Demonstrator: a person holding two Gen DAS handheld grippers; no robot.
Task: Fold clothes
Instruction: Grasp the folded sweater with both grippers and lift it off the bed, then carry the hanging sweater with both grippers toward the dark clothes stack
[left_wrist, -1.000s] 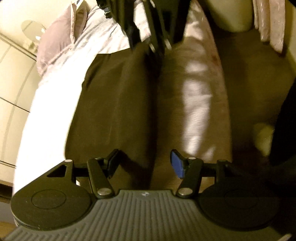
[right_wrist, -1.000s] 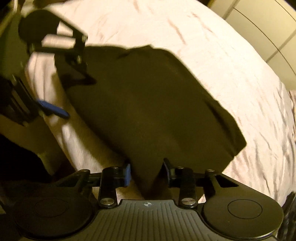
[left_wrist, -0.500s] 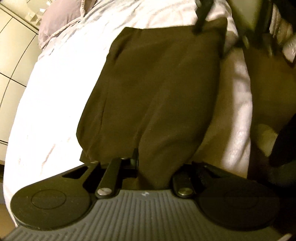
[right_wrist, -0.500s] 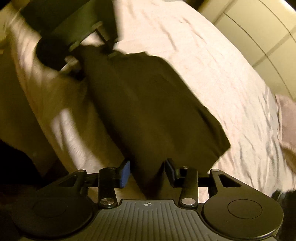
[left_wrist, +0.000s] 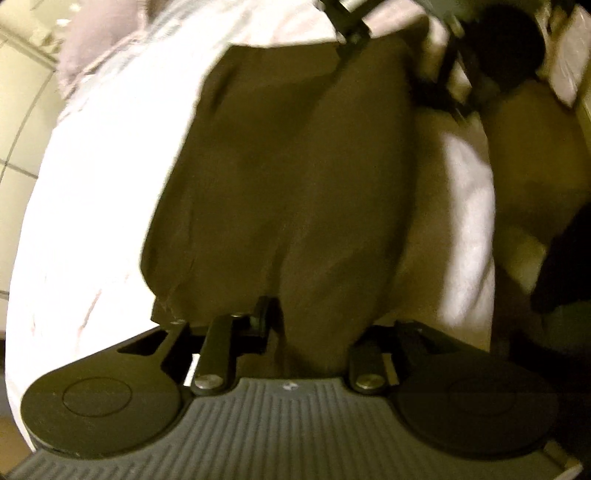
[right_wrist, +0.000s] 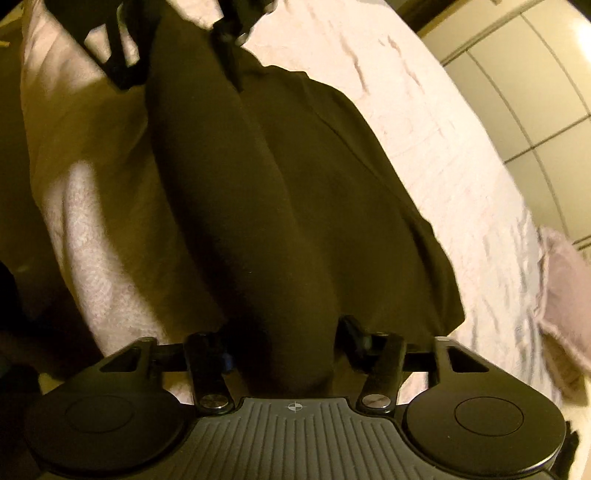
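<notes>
A dark brown garment lies lengthwise on the white bed, stretched between my two grippers. My left gripper is shut on its near end, and the cloth covers the right finger. At the far end, blurred, the right gripper bites the other edge. In the right wrist view the garment bunches between the fingers of my right gripper, whose jaws are closing on the cloth and pressing it. The left gripper shows at the top of that view, holding the far end.
The bed's edge drops to a brown floor along one long side of the garment. A mauve pillow lies at the head of the bed. Pale cupboard doors stand beyond the bed.
The left gripper went from open above the cloth to shut on the garment's near end. The right gripper kept its hold and sank, and the garment now runs straight between them.
</notes>
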